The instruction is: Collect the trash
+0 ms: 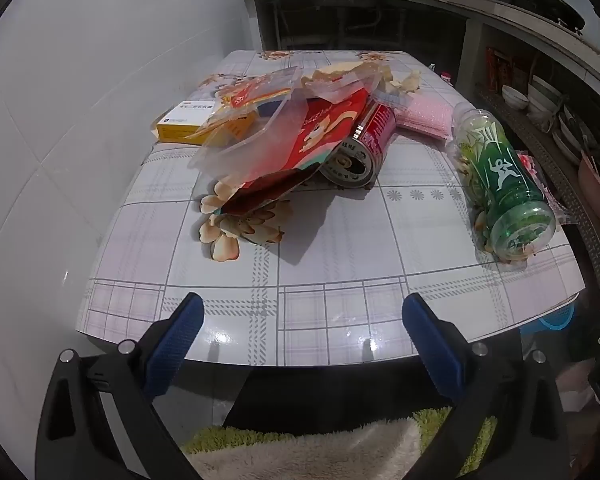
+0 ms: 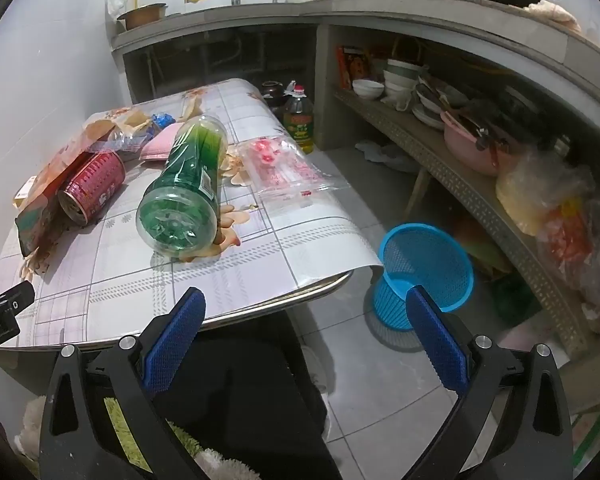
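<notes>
Trash lies scattered on the table (image 1: 340,240), which wears a checked, flowered cloth. A green plastic bottle (image 1: 500,176) lies on its side toward the table's right edge. Left of it a red can (image 1: 364,144) also lies on its side, its open end facing the camera, tucked against a red snack bag (image 1: 300,148) with clear wrappers (image 1: 252,132) heaped over it. A yellow and white box (image 1: 188,120) sits at the far left, by the wall. A clear bag with pink contents (image 2: 284,164) rests near the table's right edge, beyond the bottle. On the floor beside the table stands a blue mesh basket (image 2: 424,268). The left gripper (image 1: 300,320) hangs over the near edge, jaws wide and holding nothing. The right gripper (image 2: 304,316) hangs past the table's near corner, jaws likewise wide and bare.
</notes>
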`<state>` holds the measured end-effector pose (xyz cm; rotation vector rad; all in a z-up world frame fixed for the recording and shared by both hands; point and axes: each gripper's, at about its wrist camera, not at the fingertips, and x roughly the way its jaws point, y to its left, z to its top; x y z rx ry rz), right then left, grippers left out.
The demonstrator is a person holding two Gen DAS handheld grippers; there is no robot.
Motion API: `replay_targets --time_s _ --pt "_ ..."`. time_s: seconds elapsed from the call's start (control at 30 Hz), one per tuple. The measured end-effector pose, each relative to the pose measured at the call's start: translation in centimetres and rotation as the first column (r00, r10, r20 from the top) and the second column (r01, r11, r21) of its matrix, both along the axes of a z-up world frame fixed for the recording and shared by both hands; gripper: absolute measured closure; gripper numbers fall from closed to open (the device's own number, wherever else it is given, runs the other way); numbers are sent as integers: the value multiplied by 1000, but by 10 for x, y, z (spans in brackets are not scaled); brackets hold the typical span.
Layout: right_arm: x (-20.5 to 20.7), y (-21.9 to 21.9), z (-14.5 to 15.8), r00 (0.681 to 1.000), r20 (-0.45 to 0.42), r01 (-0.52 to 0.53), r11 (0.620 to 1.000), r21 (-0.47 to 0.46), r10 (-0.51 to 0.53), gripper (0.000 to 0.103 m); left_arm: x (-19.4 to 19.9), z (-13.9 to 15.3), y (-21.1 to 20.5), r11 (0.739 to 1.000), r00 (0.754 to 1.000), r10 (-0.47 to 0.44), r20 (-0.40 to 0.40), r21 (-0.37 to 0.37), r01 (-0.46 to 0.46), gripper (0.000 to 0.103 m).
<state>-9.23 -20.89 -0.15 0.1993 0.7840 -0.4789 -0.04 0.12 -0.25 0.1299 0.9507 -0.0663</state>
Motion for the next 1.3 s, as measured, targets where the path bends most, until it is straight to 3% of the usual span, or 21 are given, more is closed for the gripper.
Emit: replay_targets --time_s 1.3 --pt "3 0 3 1000 -2 -8 1000 14 8 7 2 -6 3 1000 1000 6 -12 23 -5 6"
